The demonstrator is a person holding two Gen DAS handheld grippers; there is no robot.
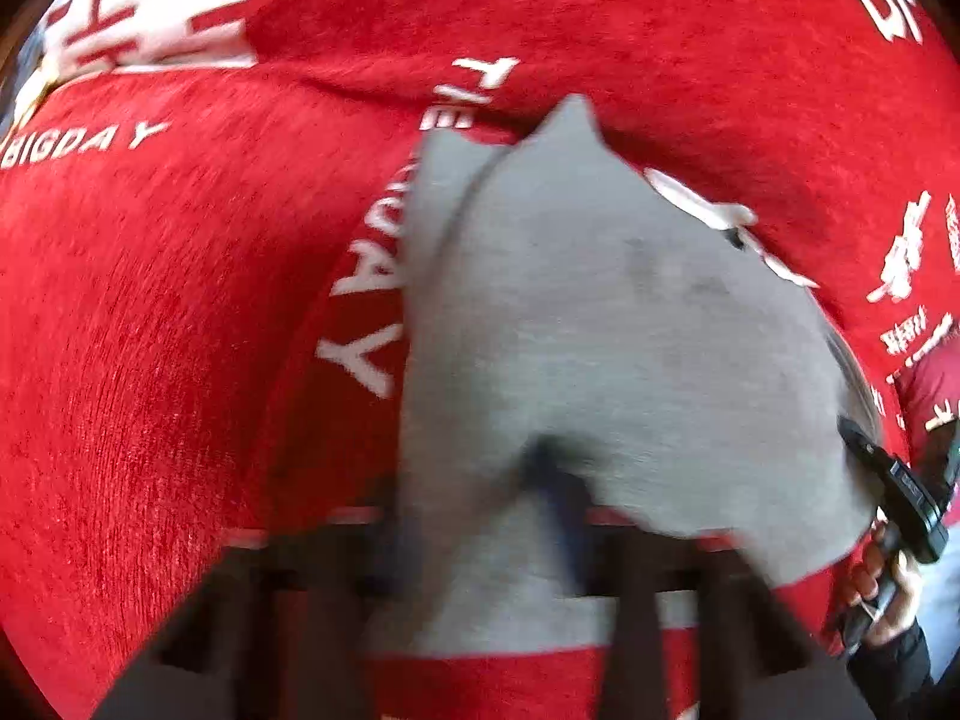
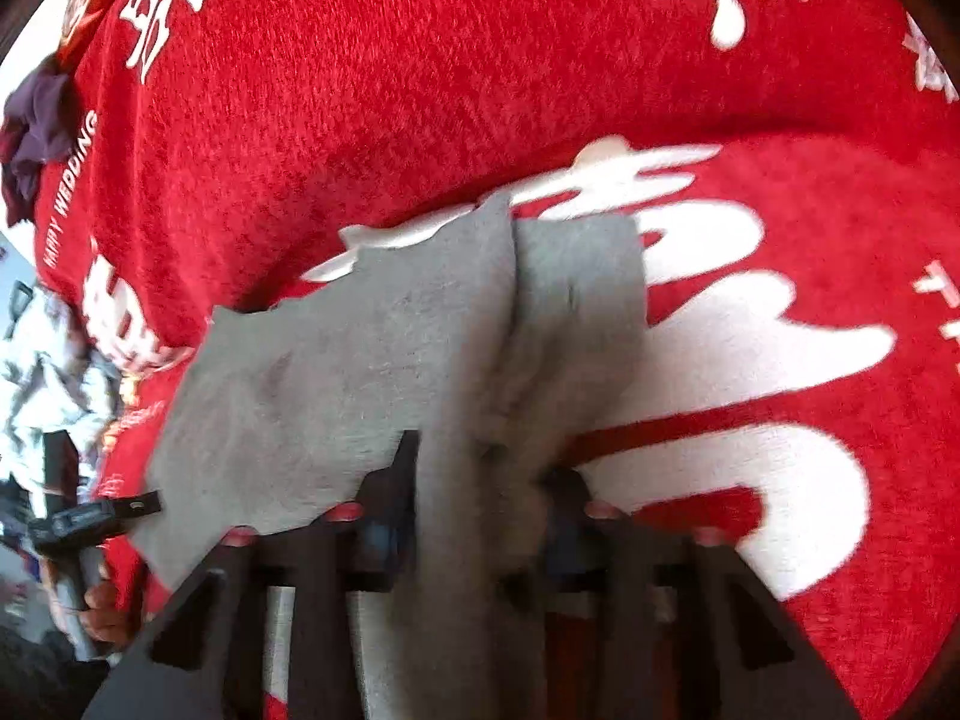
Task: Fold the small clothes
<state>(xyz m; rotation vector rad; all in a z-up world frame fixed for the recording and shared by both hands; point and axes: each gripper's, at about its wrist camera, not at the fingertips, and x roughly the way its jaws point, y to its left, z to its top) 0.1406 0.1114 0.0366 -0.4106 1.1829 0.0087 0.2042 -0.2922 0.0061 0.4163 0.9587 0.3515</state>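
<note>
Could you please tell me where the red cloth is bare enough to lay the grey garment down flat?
Free: the red cloth beyond the grey garment, and the stretch to its right. Crowded: the left edge, by the dark purple bundle and patterned white fabric.

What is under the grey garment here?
The grey garment lies on a red cloth with white lettering, visible all round it. Whatever lies directly beneath the garment is covered.

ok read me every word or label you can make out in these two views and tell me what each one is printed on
"BIGDAY": white letters on the red cloth, left wrist view, upper left.
"HAPPY WEDDING": white letters on the same red cloth, right wrist view, left edge.
Large white characters on the red cloth, both views: I can't read them.
Letters ending in "DAY" beside the grey garment: partly covered.
Small print at the left wrist view's right edge: too blurred.
</note>
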